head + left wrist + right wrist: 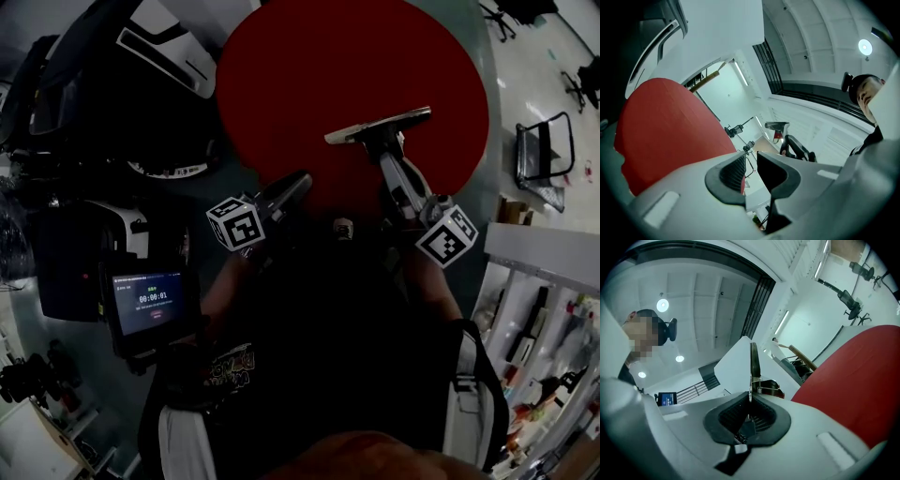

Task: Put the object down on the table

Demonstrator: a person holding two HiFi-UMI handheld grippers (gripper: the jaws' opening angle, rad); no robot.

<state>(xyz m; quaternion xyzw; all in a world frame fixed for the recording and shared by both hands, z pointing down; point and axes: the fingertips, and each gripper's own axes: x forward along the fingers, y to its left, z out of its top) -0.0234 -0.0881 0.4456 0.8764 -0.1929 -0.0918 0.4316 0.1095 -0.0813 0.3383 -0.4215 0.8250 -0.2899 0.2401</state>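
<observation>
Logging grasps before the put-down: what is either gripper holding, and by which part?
The right gripper holds a T-shaped tool by its handle, wide head outward. The left gripper is open and empty.

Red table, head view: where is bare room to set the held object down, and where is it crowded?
Bare: far and left parts of the red table, beyond the held object. Crowded: its near edge, under the left tool and right tool.

Table (281, 94): matt red top, smooth, at 12 o'clock.
Tool (753, 363): thin bare metal, dull sheen.
Left gripper (751, 165): matt grey plastic.
Pads (732, 172): black, ribbed, matt.
Right gripper (750, 401): same grey plastic, with ribbed black pads.
Screen (148, 302): glossy, at 8 o'clock.
</observation>
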